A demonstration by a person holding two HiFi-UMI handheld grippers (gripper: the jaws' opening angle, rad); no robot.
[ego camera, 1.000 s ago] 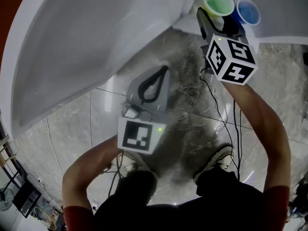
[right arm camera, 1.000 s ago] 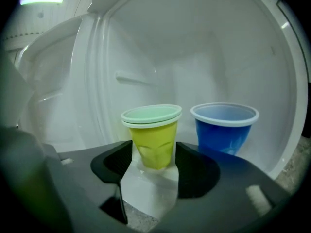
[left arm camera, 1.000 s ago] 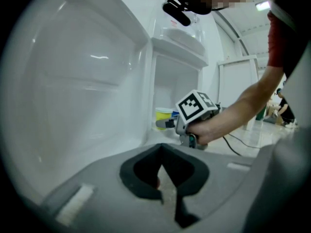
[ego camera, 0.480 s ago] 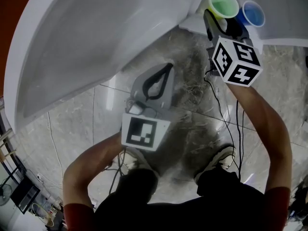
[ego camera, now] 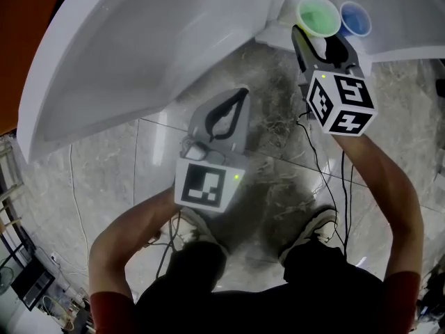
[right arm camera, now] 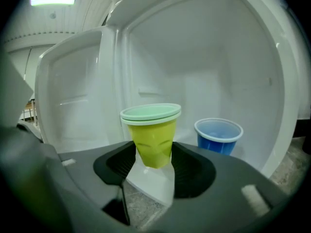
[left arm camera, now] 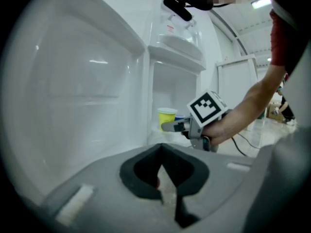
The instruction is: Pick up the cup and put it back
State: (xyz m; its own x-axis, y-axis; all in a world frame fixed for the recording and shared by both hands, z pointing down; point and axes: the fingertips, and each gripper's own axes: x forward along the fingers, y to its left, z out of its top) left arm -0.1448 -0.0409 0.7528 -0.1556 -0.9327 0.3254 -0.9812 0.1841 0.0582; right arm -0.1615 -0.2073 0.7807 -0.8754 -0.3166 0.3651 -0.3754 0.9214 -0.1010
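Head view and both gripper views, at an open white refrigerator. The yellow-green cup (ego camera: 318, 16) stands at 1 o'clock in the head view, on the edge of the white shelf (ego camera: 273, 33). A blue cup (ego camera: 356, 19) sits just beside it at its 3 o'clock.

The right gripper (ego camera: 321, 42) lies at the cup's 6 o'clock. In the right gripper view its jaws are apart and flank the lower wall of the cup, which rests on the shelf between them. Whether the pads already touch the cup cannot be told.

The left gripper (ego camera: 238, 96) is at 7 o'clock from the right one, over the marble floor (ego camera: 278, 152) and below the open door (ego camera: 139, 54). Its jaws are together at the tips and hold nothing.

Change over the last second is slight. The right gripper has kept almost the same station at the cup, both cups stand where they did, and the left gripper has drifted only a little. What differs most is a small shift of the whole view.

This suggests the approach is complete and the cup is not yet lifted. The next step is probably to close the jaws on the cup wall. Care is needed there, since the thin cup may deform and the blue cup is close by.
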